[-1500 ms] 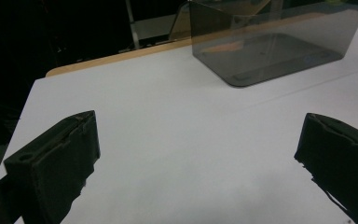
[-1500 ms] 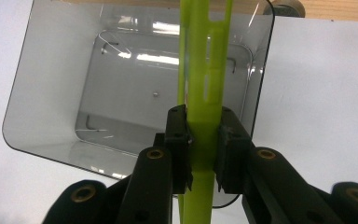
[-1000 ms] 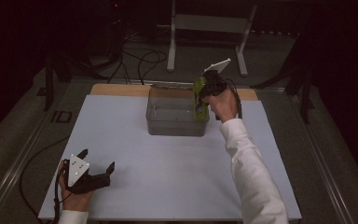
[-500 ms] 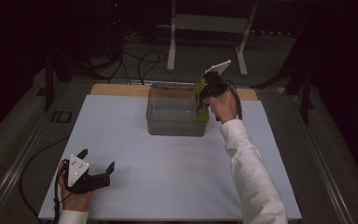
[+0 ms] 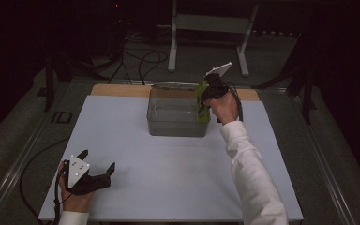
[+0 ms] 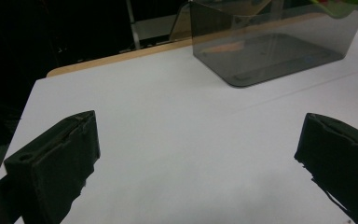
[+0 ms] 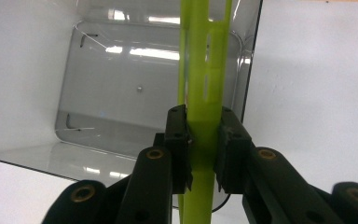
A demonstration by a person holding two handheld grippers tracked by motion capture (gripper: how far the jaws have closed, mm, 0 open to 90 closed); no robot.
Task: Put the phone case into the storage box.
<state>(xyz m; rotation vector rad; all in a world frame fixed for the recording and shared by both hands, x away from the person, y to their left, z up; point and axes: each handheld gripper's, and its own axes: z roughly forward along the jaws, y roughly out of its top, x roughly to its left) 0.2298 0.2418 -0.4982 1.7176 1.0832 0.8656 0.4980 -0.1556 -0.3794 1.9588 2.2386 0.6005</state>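
Green plastic piece (image 7: 204, 93), long, flat and slotted, sits clamped between the pads of the right tool (image 7: 204, 149), which is squeezed narrow onto it with both pads pressed against its flat faces. The piece runs straight out past the tips of that tool and also back between its arms. Just beyond and below the tips is a clear plastic bin (image 7: 28, 70); the piece hangs over the bin's right-hand wall as that tool's camera sees it, with the bin's shiny floor showing off to the left of the piece. From above, the right tool (image 5: 205, 98) is held at the bin's (image 5: 176, 126) right end, with the green plastic piece (image 5: 201, 101) upright against that end and the person's white sleeve (image 5: 248, 173) trailing back toward the near edge of the surface (image 5: 168, 187).

Well apart from all this, near the front left corner of the surface, the left tool (image 5: 96, 161) rests low in the person's other hand with its jaws spread wide and nothing between them. Looking along it, bare white surface (image 6: 177, 140) lies between its jaws, and the bin (image 6: 270, 56) stands far ahead and to the right.
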